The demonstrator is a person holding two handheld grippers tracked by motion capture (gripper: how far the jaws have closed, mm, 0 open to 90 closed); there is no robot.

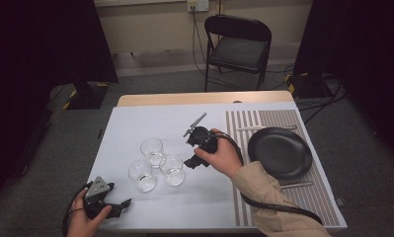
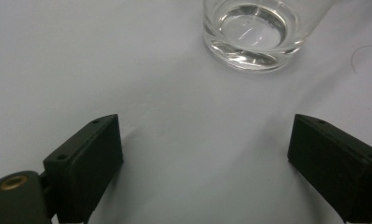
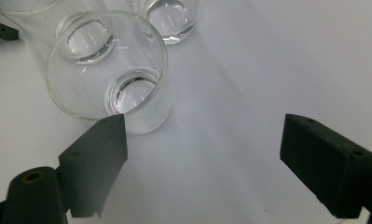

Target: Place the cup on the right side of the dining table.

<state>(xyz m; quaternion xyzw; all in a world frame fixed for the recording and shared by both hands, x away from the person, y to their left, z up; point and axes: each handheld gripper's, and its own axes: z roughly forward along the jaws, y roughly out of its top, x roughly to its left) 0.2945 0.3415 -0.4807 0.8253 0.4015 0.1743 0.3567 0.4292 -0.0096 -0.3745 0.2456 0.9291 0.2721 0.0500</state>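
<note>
Black jaws of the right gripper stood wide apart with nothing between them, the person's right hand wrapped around its body above the white table cover. Seen along those jaws in the right gripper view, the nearest clear glass stood just past the left jaw tip, whether touching it or not I could not tell, while the right jaw hung over bare white surface. Beyond that glass stood two more, one behind it toward the upper left and one farther ahead. From above, the three glasses sat clustered together just to the left of this gripper: one nearest it, one farther from the person, one toward the left gripper.

On the right gripper's other side, a black plate lay on a striped placemat, with cutlery at the plate's far edge and near edge.

Near the table's front edge the left gripper, held in the left hand, was likewise released, jaws spread over the bare cover. Ahead of it, in the left gripper view, one glass stood well clear of both jaws.
</note>
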